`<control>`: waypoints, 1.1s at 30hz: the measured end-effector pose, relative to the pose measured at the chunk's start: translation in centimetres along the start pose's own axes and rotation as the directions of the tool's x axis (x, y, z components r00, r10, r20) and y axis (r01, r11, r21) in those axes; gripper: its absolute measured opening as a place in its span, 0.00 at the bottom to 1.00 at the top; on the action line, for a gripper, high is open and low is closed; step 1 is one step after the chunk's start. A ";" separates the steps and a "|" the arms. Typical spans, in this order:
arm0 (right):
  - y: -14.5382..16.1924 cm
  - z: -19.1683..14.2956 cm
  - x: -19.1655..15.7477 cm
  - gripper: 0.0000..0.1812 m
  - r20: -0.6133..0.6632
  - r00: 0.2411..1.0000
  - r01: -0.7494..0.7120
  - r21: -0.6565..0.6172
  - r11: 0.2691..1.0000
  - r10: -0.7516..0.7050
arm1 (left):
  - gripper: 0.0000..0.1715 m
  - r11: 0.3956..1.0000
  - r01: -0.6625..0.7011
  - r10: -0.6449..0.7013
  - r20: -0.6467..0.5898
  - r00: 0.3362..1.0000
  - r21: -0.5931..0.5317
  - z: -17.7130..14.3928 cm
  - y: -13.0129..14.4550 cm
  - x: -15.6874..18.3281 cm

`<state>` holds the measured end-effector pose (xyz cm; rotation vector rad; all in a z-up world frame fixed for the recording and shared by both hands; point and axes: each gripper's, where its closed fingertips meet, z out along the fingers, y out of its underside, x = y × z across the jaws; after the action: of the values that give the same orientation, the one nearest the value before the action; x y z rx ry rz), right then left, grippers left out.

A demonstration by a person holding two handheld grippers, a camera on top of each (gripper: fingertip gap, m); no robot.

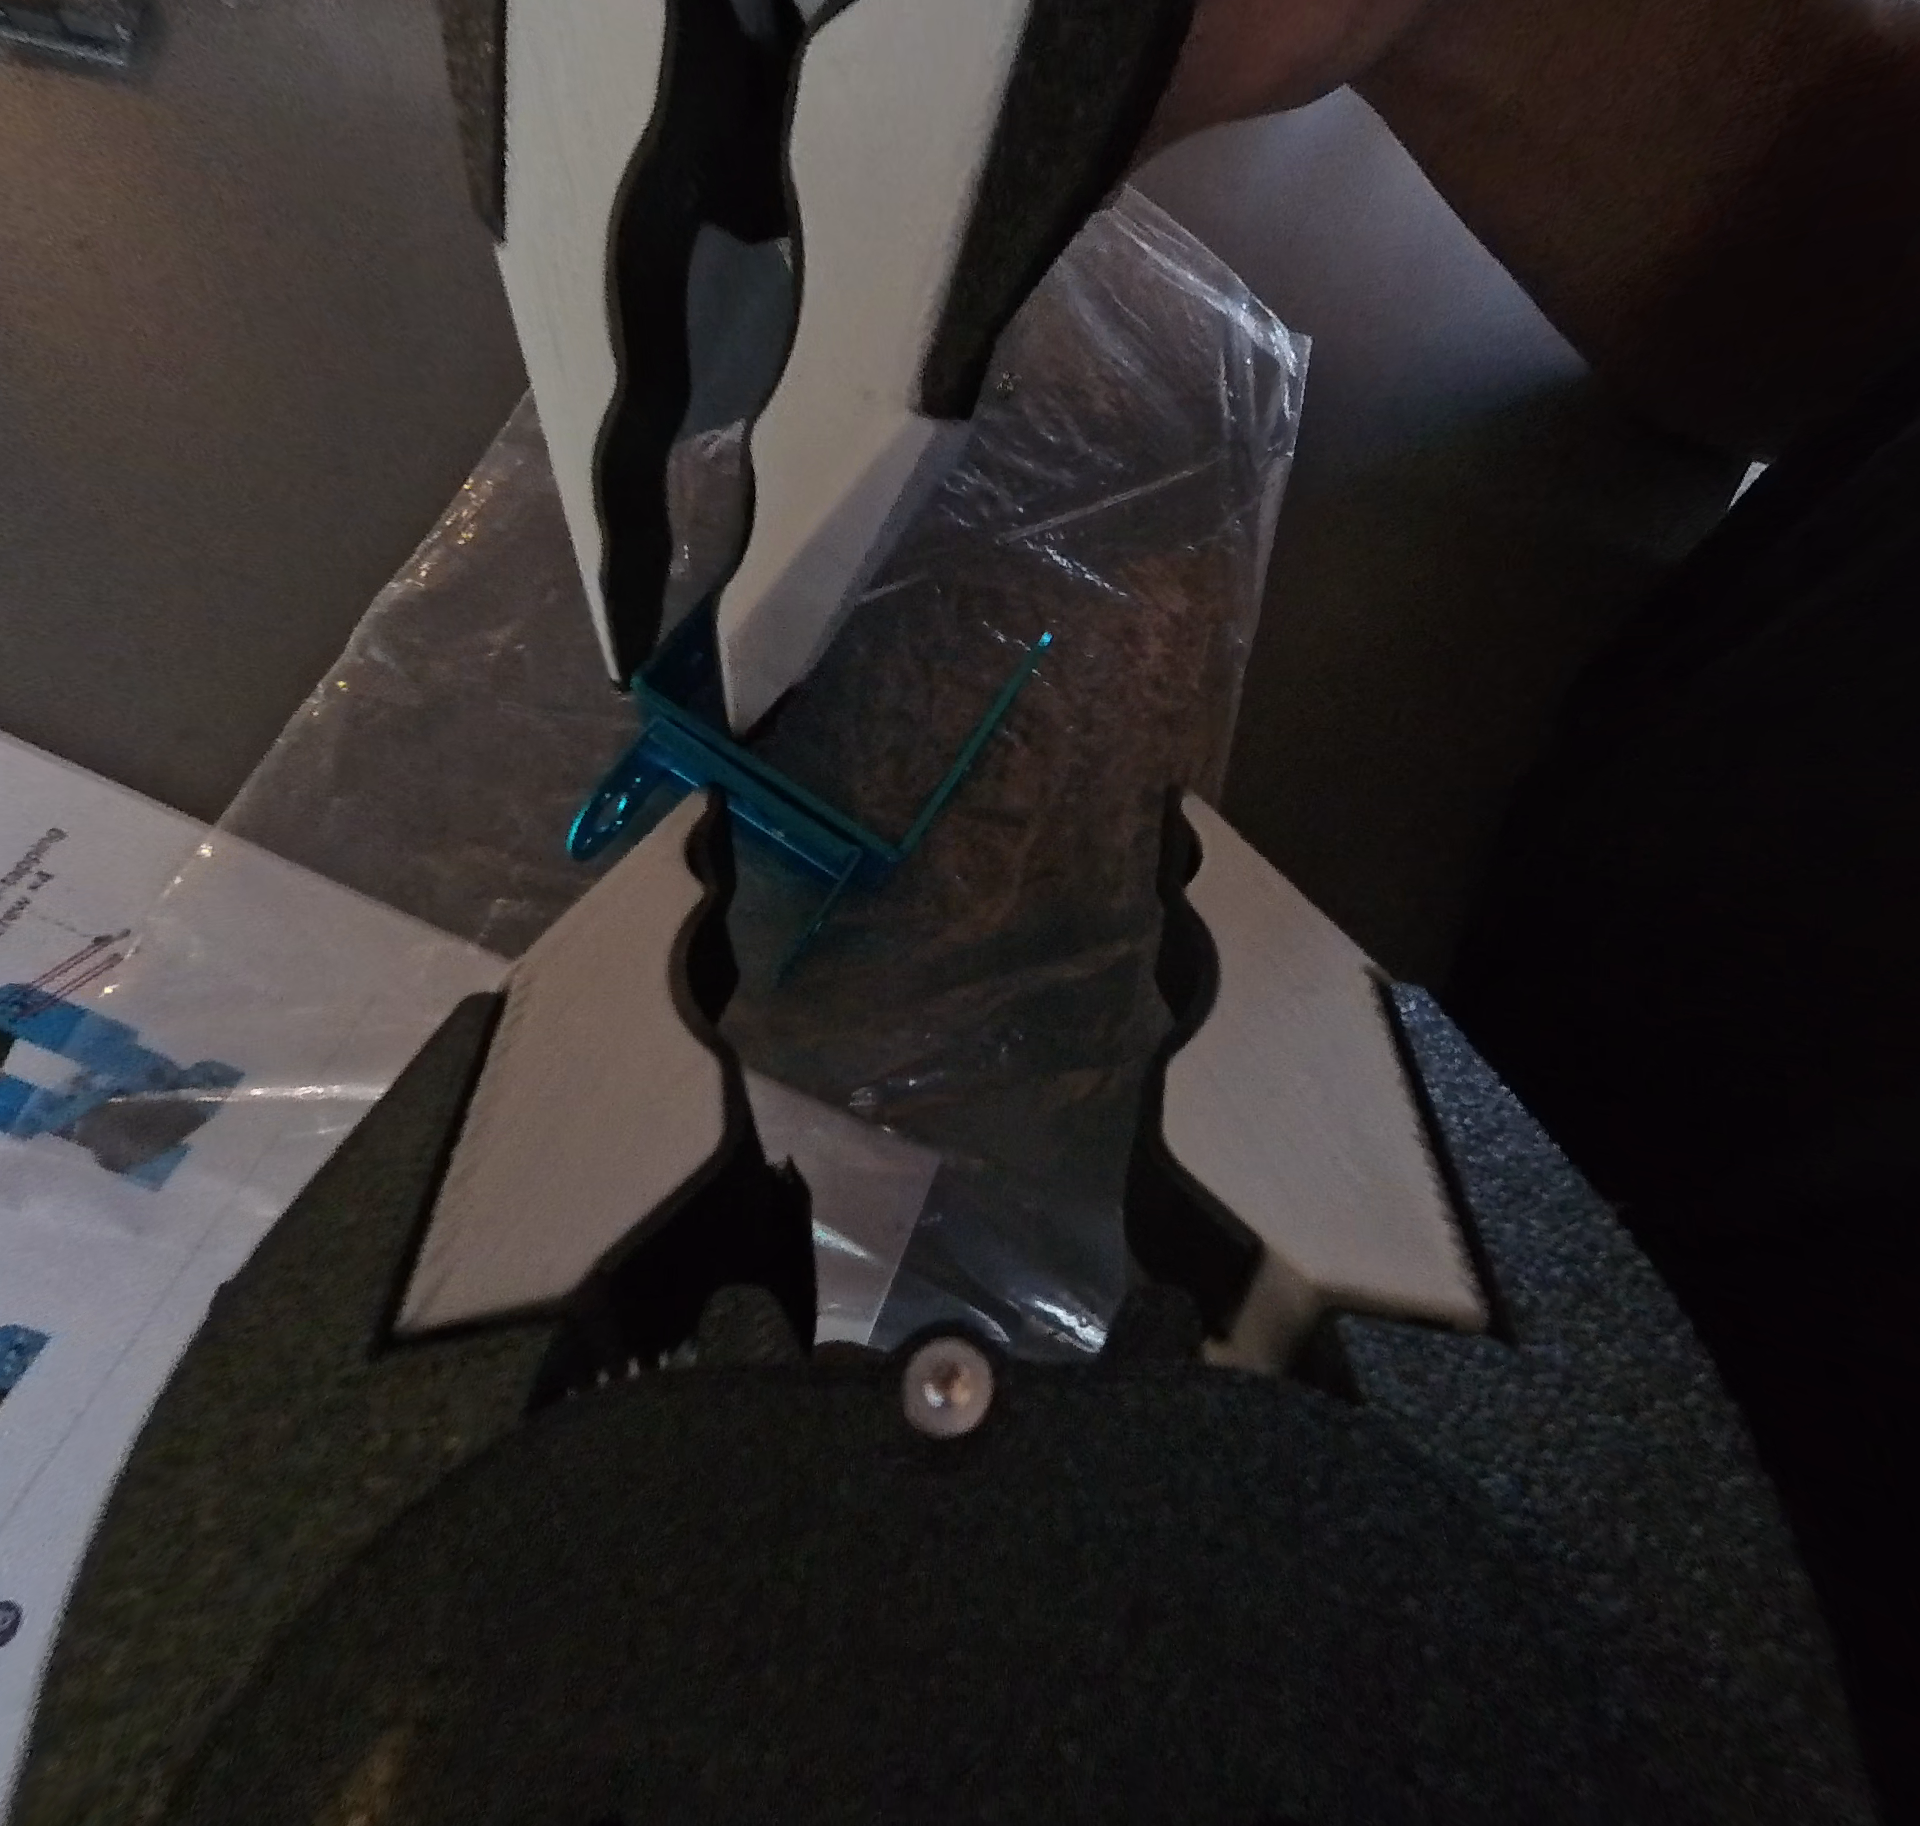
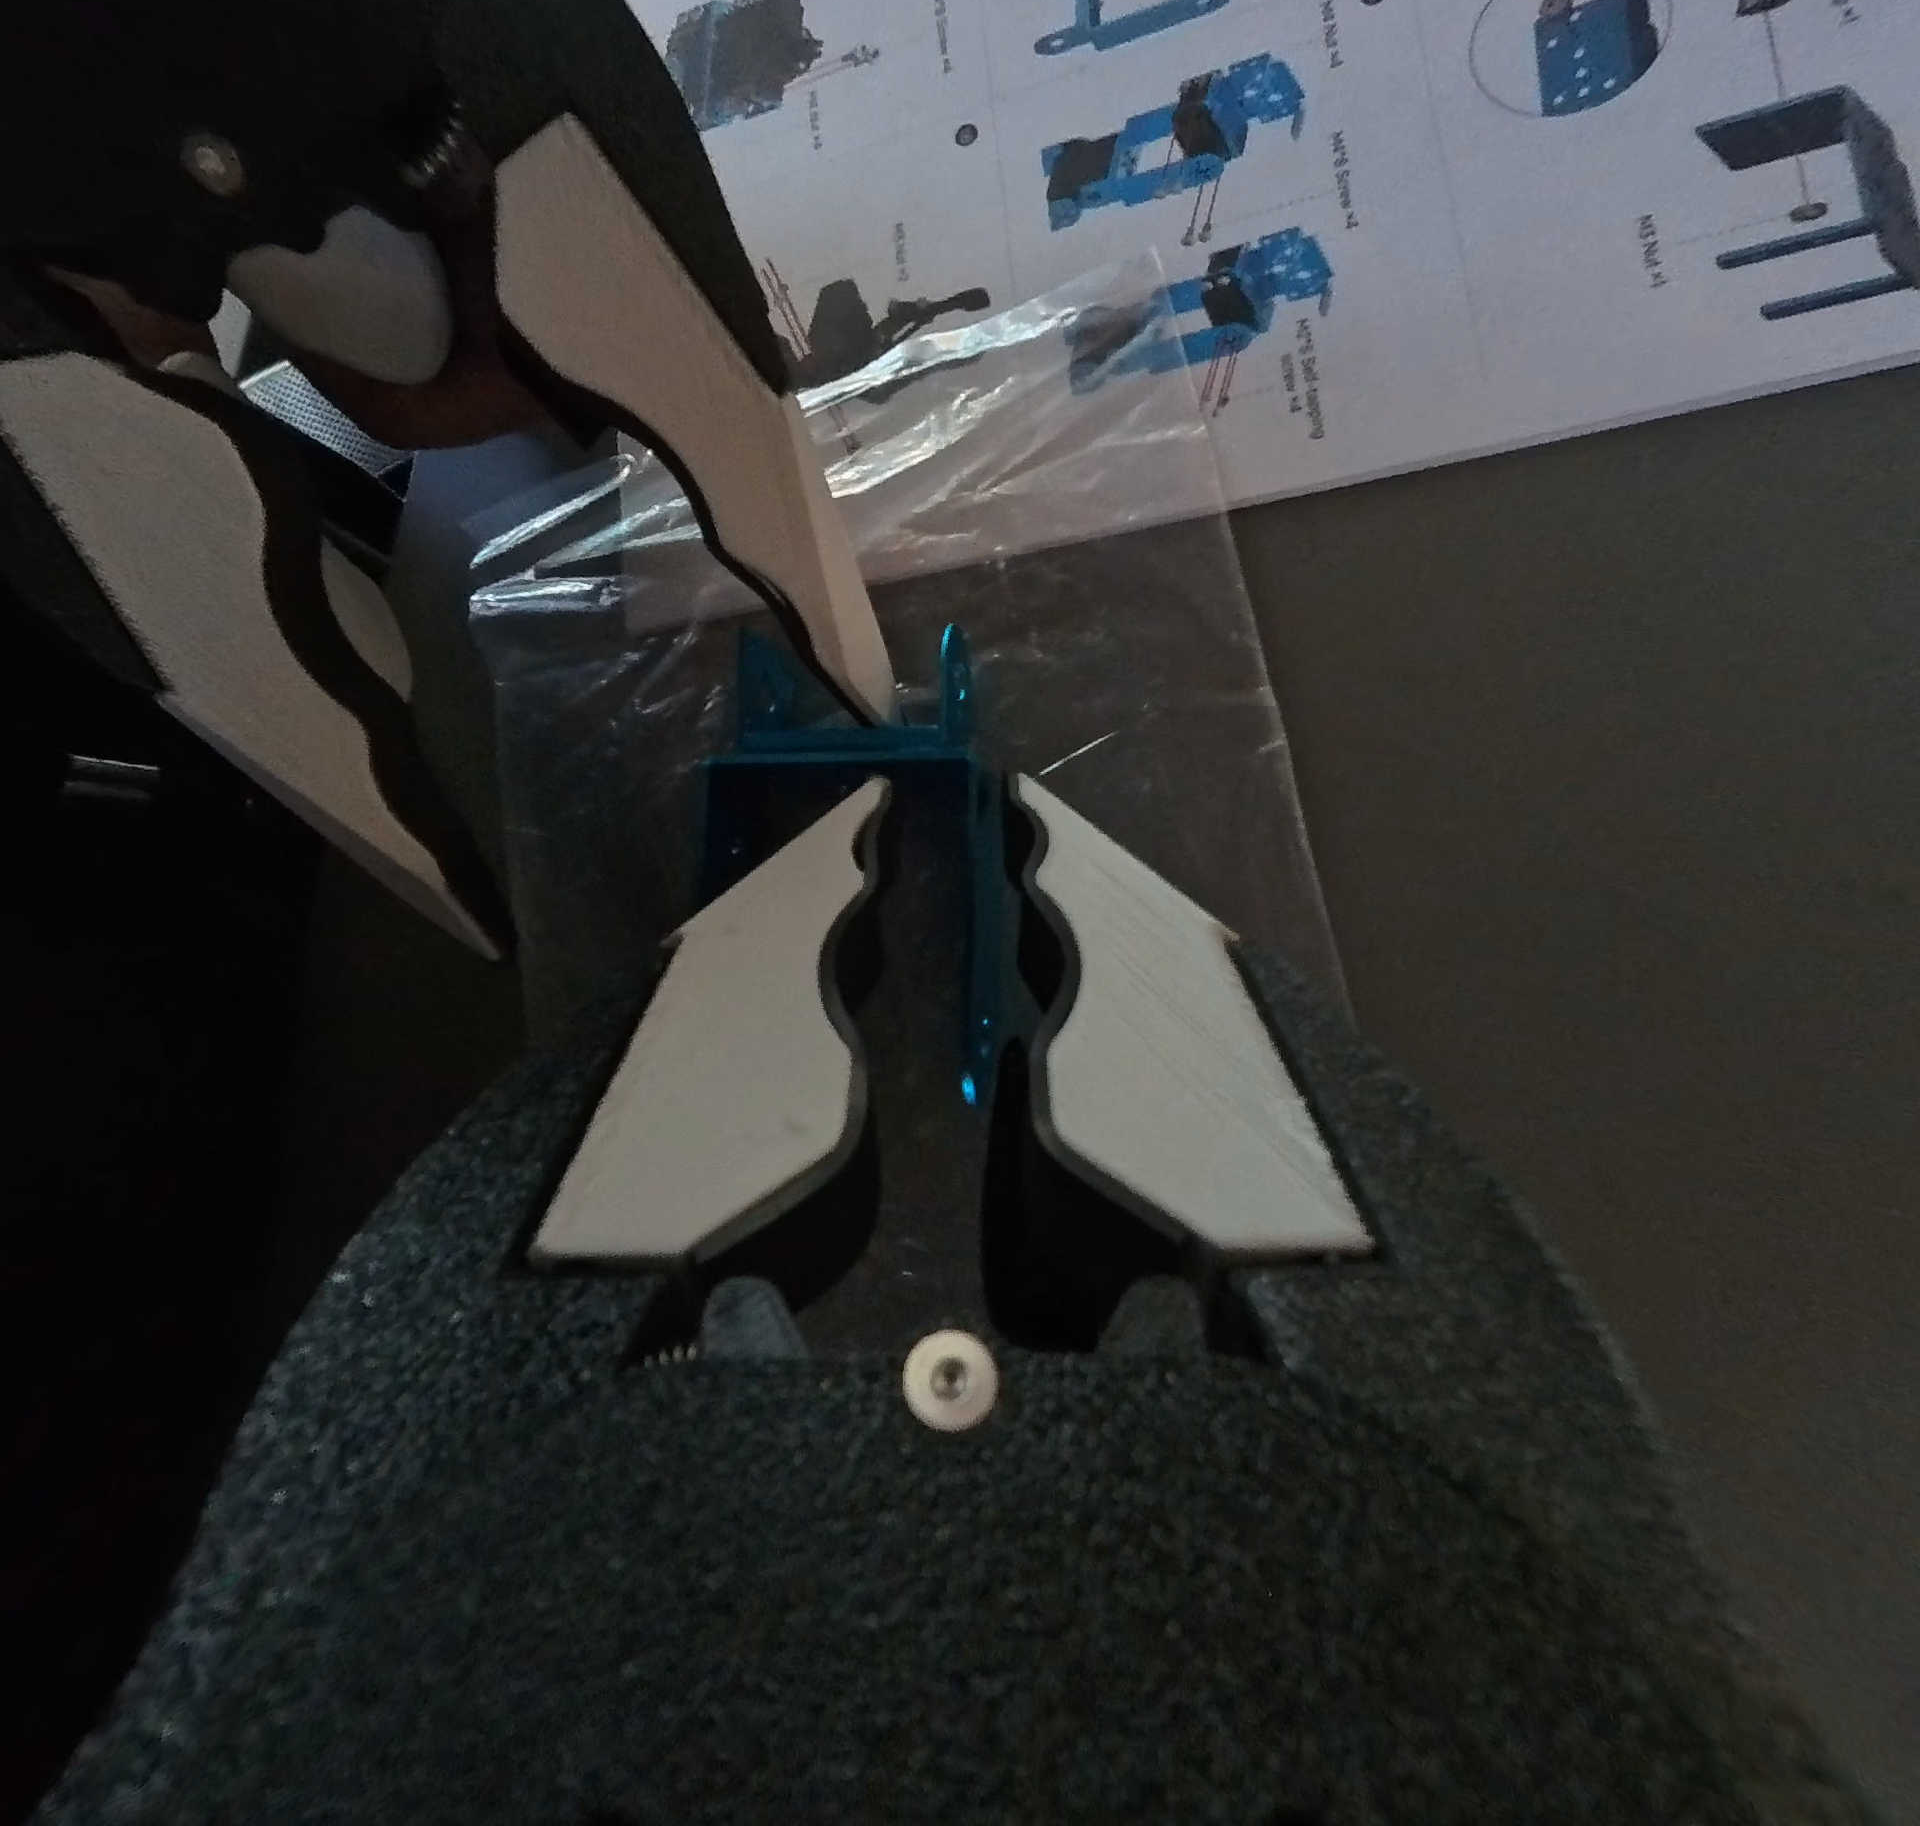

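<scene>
A blue metal bracket (image 1: 790, 820) with bent flanges is held just above a clear plastic bag (image 1: 1091, 633). My right gripper (image 1: 681, 696) comes in from the top of the left wrist view, shut on one end of the bracket. In the right wrist view, the right gripper (image 2: 953, 784) has a thin blue bracket wall (image 2: 982, 924) standing edge-on between its pads. My left gripper (image 1: 940, 810) is open wide; its left fingertip (image 1: 698, 826) touches the bracket and its right finger stands clear. It also shows in the right wrist view (image 2: 691, 831), one fingertip (image 2: 878, 706) on the bracket.
A white printed instruction sheet (image 2: 1455, 166) with blue part drawings lies on the grey table, also at the left of the left wrist view (image 1: 156, 997). The bag (image 2: 1143, 685) overlaps its edge. A person's arm (image 1: 1558, 114) crosses the upper right. A small bagged dark part (image 1: 73, 10) lies far left.
</scene>
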<state>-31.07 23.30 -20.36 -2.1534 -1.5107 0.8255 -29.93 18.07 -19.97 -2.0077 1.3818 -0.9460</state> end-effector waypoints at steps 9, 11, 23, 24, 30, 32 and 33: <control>-0.1 0.2 -0.3 0.15 0.014 1.000 -0.002 -0.002 1.000 0.002 | 0.48 1.000 -0.003 0.003 0.002 1.000 -0.003 0.0 0.0 0.0; -0.1 0.2 -0.3 0.13 0.021 1.000 -0.015 0.004 1.000 0.015 | 0.48 1.000 -0.004 0.004 0.002 1.000 -0.004 0.0 0.1 -0.1; -0.3 -0.1 -0.3 0.12 0.014 1.000 -0.004 0.011 1.000 0.003 | 0.48 1.000 -0.003 0.003 0.000 1.000 -0.002 0.0 0.0 0.0; -0.3 -0.1 -0.3 0.12 0.014 1.000 -0.006 0.010 1.000 0.006 | 0.48 1.000 -0.005 0.005 0.001 1.000 -0.002 0.0 0.0 0.1; -0.2 -0.5 0.0 0.10 0.001 1.000 -0.020 0.014 1.000 0.020 | 0.48 1.000 -0.005 0.005 0.001 1.000 -0.004 0.0 0.1 0.1; -0.2 -0.7 0.0 0.13 -0.012 1.000 -0.010 0.018 1.000 0.010 | 0.48 1.000 -0.004 0.004 0.001 1.000 -0.007 0.0 0.1 0.0; -0.1 -0.8 -0.2 0.14 -0.008 1.000 -0.001 0.015 1.000 0.001 | 0.48 1.000 -0.005 0.005 0.001 1.000 -0.008 0.0 0.2 0.0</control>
<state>-30.68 23.18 -19.66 -2.1448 -1.4951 0.8247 -29.98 17.98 -20.11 -2.0099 1.3911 -0.9382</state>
